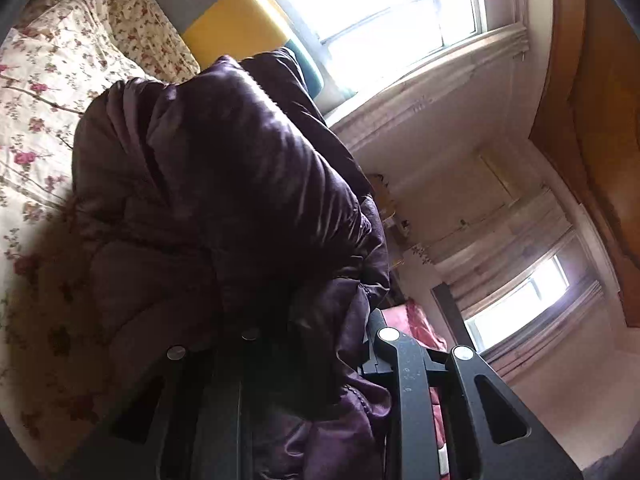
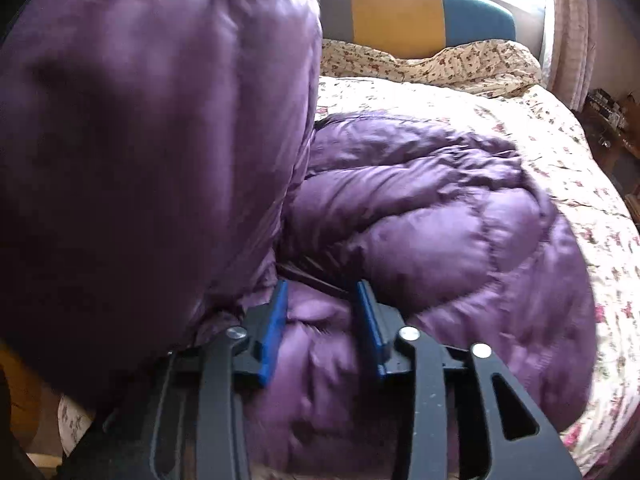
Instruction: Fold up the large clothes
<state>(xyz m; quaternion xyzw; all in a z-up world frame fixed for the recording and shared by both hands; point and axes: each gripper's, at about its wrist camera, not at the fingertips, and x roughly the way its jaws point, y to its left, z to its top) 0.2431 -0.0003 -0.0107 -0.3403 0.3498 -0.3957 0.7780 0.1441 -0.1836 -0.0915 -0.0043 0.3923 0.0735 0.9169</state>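
A puffy purple down jacket lies on a bed with a floral cover. In the left wrist view the jacket rises in a bunched fold straight in front of the camera. My left gripper is shut on it, and the fabric hides both fingertips. In the right wrist view that raised fold fills the left side, blurred. My right gripper stands open just above the lying part of the jacket. Its blue pads are apart, with fabric below the gap but nothing pinched.
A grey, yellow and teal headboard stands at the far end of the bed, under a bright window. A rumpled floral pillow lies against it. A dark bedside stand is at the right edge. Wooden furniture lines the wall.
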